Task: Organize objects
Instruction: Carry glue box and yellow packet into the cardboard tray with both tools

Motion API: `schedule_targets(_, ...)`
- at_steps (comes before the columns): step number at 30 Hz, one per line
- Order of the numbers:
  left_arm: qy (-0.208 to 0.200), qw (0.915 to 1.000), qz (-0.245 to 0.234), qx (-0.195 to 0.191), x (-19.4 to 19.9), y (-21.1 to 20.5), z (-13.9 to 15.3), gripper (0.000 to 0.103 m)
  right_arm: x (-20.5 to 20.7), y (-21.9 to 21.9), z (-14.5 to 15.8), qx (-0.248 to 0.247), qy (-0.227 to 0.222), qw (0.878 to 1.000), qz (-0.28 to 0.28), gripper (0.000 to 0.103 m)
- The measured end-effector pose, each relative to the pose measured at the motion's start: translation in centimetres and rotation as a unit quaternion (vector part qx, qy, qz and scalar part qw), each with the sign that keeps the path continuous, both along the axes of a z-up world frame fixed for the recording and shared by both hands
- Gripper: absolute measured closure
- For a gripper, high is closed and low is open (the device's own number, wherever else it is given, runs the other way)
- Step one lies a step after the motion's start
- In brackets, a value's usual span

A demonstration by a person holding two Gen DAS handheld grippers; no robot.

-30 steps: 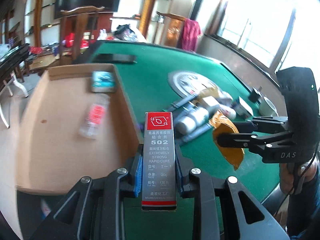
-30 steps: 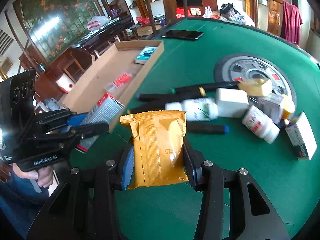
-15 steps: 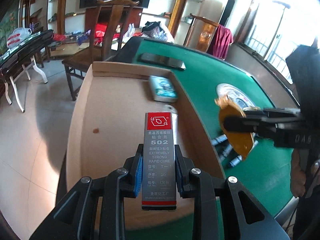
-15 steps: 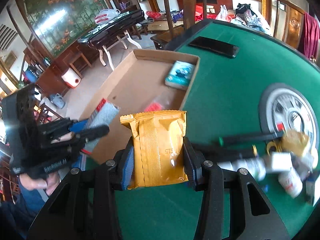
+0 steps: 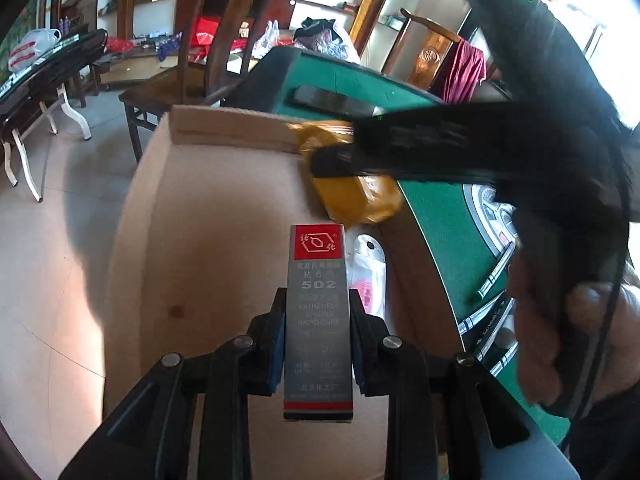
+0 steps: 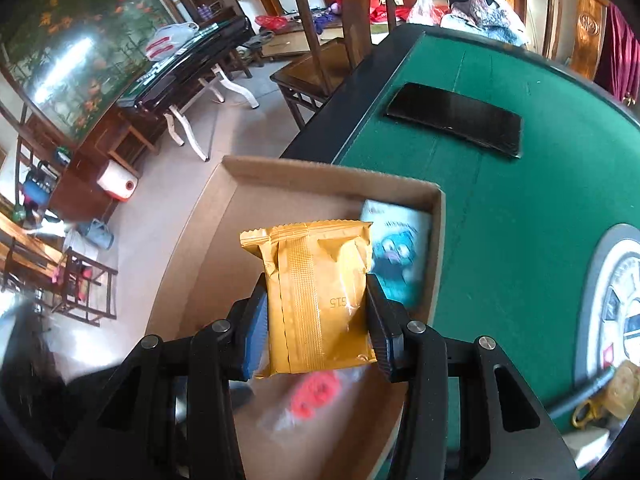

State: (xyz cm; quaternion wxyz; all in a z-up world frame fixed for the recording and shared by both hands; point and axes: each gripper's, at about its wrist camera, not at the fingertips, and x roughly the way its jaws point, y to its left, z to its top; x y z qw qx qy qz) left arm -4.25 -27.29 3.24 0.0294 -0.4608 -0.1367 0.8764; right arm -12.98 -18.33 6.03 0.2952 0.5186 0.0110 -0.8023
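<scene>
A: Left wrist view: the left gripper clamps the glue box upright over the cardboard tray. Lower it close before letting go.

B: The right gripper squeezes the yellow packet above the tray's far right corner, beside the blue pack. Both tilt steeply down over the green worktop's left edge; keep them apart.

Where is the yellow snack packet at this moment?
In the right wrist view, the yellow snack packet is clamped in the right gripper, held above the cardboard box, just left of the blue cartoon packet lying inside.
</scene>
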Motion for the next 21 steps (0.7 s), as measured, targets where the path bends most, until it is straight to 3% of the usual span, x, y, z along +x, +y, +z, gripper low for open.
schedule_targets(14, -0.013, 0.9998, 0.007, 0.010, -0.4, -0.3, -1.2, 0.076, -2.4, -4.3, -3.2, 0.041, 0.022, 0.999, 0.006, 0.059)
schedule_targets(21, -0.013, 0.9996, 0.006, 0.026, -0.5, -0.5, -1.1, 0.073, -2.3, -4.5, -2.6, 0.037, 0.037, 0.999, 0.008, 0.058)
